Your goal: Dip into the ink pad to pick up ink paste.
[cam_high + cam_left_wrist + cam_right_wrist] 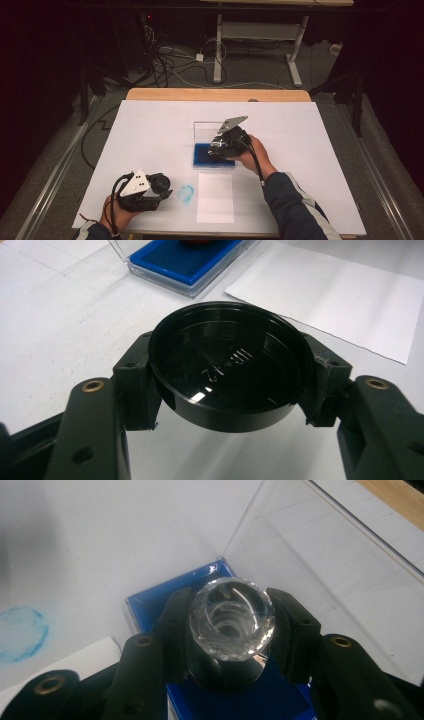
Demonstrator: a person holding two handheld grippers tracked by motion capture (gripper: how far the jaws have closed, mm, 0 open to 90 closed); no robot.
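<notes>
In the left gripper view my left gripper (227,385) is shut on a round black cap (227,372), hollow side up, with raised lettering inside. From above, that gripper (161,187) sits low near the table's front left. My right gripper (231,630) is shut on a stamp with a clear faceted knob (232,616) and a black body. It holds the stamp over a blue ink pad (150,605) in a clear case with its lid (310,555) up. The high view shows this right gripper (220,149) at the ink pad (202,156), mid-table.
A white paper sheet (215,197) lies in front of the ink pad, and a round blue stamp mark (186,193) is on the white table cover (150,130) left of it. The wooden table edge (215,94) runs along the back. Cables and desk legs lie on the floor beyond.
</notes>
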